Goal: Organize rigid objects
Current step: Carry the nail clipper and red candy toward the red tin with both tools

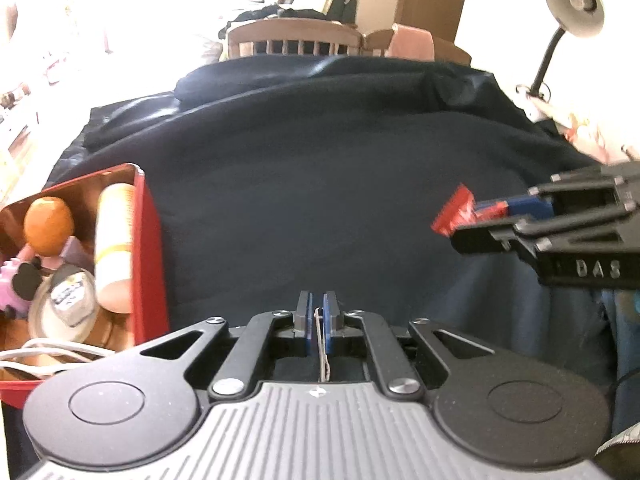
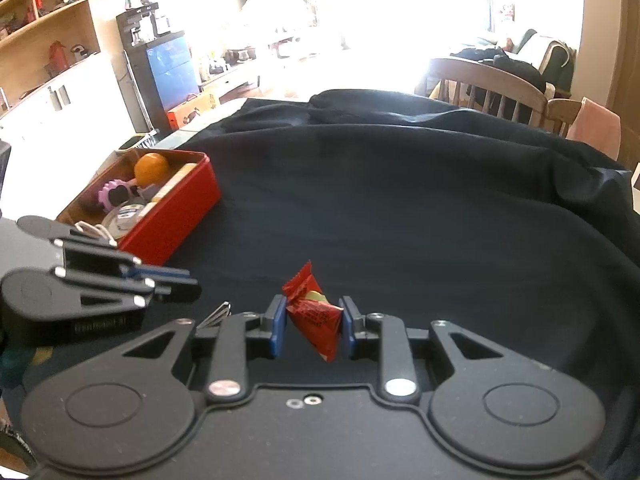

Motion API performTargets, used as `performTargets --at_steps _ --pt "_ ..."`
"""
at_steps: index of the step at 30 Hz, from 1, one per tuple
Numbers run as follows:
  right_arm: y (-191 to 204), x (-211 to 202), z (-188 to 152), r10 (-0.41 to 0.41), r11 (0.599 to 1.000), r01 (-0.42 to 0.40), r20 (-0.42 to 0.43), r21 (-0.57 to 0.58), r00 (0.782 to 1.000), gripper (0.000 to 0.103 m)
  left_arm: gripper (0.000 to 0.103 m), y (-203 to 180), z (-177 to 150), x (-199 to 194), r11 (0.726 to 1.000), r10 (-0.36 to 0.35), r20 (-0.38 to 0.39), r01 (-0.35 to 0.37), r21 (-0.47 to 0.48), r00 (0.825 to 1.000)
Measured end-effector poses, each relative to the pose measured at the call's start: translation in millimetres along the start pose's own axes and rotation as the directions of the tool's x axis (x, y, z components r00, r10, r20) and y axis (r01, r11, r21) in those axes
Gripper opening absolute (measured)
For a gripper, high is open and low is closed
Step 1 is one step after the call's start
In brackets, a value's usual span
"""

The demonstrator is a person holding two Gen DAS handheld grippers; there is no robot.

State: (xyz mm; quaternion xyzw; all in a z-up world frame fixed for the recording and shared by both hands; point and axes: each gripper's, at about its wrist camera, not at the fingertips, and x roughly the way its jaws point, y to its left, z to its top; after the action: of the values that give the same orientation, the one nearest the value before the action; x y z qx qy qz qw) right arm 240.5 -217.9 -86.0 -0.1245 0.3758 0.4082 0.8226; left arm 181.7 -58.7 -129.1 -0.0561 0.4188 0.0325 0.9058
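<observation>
Broadly, we see the surface draped in a dark navy cloth that takes up most of both views, rumpled into folds along its far edge. Beyond it stand a wooden chair and, off to one side in the left wrist view, a gooseneck lamp. On the cloth's left side sits a red tin box, open at the top and already holding an orange ball, a cream-coloured cylinder, a purple toy, a round roll of tape and a loop of white cable. Our right tool is clamped on a red snack packet, its blue pads pressing the wrapper from both sides, and the packet hangs clear of the cloth, well apart from the box. Our left tool has its pads drawn together on a thin metal wire piece, perhaps a paper clip, which runs back between them; in the right wrist view that same silvery piece sticks out below the left tool, just beside the right tool's frame.
</observation>
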Motion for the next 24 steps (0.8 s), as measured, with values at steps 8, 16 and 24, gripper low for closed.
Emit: performTargets --at_steps 8,16,24 --pt "5 -13 -12 0.004 0.999 -0.004 0.005 0.04 1.0 0.027 0.006 7 0 -4 1.0 -0.011 -0.008 0.011 -0.025 1.0" --pt "7 -21 -23 -0.006 0.997 0.006 0.004 0.074 1.0 0.028 0.054 10 -10 8 1.0 -0.013 -0.04 0.012 -0.026 0.999" --pt "9 -20 -29 -0.021 0.997 0.022 -0.01 0.079 1.0 0.028 0.057 -2 -14 31 0.998 0.052 -0.058 -0.051 0.025 0.997"
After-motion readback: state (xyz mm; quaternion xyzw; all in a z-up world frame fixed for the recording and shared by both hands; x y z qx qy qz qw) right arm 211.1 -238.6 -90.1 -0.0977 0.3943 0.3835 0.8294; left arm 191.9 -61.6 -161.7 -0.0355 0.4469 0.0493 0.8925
